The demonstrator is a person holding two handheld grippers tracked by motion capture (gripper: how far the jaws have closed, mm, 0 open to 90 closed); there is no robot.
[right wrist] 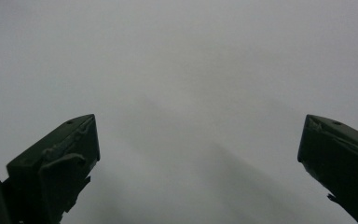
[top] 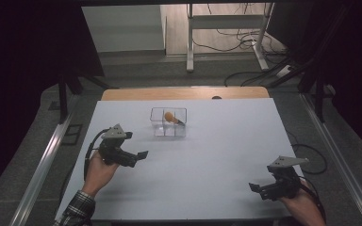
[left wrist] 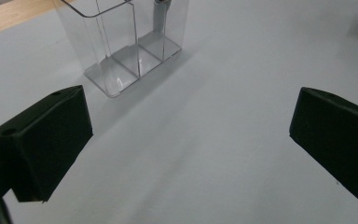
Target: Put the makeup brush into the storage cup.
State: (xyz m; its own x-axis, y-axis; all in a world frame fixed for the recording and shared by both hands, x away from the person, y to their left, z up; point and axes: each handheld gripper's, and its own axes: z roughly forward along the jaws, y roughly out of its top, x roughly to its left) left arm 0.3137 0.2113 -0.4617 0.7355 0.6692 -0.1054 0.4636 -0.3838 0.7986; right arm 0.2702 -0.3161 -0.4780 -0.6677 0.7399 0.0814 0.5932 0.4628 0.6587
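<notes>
A clear plastic box (top: 168, 122) with compartments stands on the white table (top: 217, 141) toward the back middle. Inside it leans an orange-headed item with a dark handle (top: 172, 117). My left gripper (top: 135, 146) hovers over the table left of and nearer than the box, jaws wide apart and empty. In the left gripper view the box (left wrist: 126, 46) stands ahead at upper left, with a grey handle (left wrist: 159, 14) in its far compartment. My right gripper (top: 258, 187) sits low at the near right of the table, open over bare white surface (right wrist: 191, 93).
A wooden tabletop edge (top: 184, 93) shows behind the white sheet. Beyond it are desk legs (top: 190, 42) and loose cables (top: 245, 40) on the floor. Metal rails (top: 42, 160) run along both sides of the table. Dark curtains flank the scene.
</notes>
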